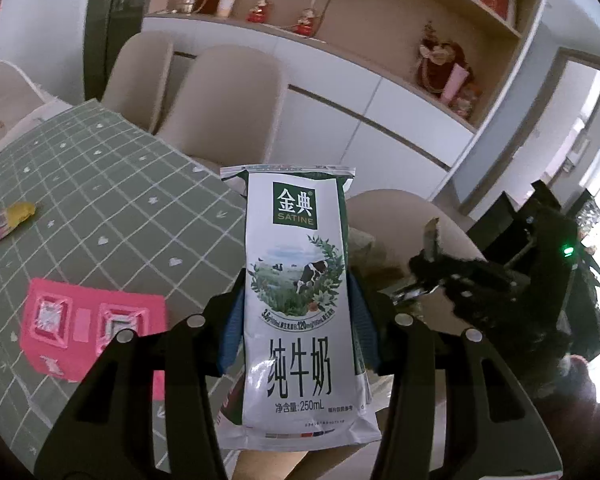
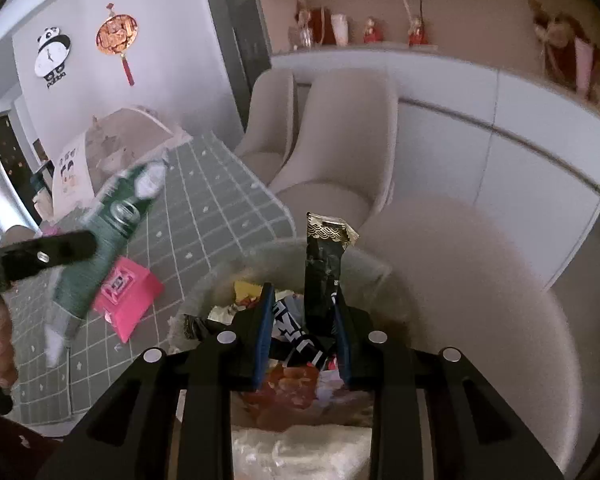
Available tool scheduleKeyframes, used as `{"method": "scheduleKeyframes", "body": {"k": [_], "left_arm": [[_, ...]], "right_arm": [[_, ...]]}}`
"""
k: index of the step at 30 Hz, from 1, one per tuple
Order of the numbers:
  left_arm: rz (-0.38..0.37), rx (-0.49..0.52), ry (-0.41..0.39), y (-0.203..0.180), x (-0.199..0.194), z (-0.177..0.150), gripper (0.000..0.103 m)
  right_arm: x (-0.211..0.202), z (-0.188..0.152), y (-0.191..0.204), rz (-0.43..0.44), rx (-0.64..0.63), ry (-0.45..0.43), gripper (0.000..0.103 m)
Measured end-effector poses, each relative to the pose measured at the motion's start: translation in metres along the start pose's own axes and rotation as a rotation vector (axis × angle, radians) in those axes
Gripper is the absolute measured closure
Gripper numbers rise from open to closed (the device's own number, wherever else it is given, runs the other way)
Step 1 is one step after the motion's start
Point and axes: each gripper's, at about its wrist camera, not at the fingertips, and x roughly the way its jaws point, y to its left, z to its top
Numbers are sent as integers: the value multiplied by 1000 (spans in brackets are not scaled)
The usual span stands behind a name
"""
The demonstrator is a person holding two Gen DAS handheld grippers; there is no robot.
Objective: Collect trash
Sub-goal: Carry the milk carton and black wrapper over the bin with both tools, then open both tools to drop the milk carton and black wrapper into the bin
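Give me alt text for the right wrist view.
The right gripper holds a black wrapper above a bin of trash. At left, the left gripper holds a milk carton over a green table with a pink box.

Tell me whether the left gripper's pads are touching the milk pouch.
Touching. The left wrist view shows the left gripper's blue pads pressed against both sides of the milk pouch.
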Motion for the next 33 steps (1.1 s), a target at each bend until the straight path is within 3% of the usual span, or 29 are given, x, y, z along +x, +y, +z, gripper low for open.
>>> {"method": "scheduleKeyframes", "body": {"k": [8,14,23,33], "left_arm": [[44,-33,13,15,-2,-6,58],[27,-30,28,9,10,-9,58],[-69,11,48,-27,53,-5,58],[-173,-4,186,-55,114,-7,57]], "right_arm": [[30,-17,1,19,23,33,50],[9,-19,-8,-1,33,-13,49],[-46,-47,-25,-31,69,-76,49],[-67,-78,-33,-56,120,-73,49]]}}
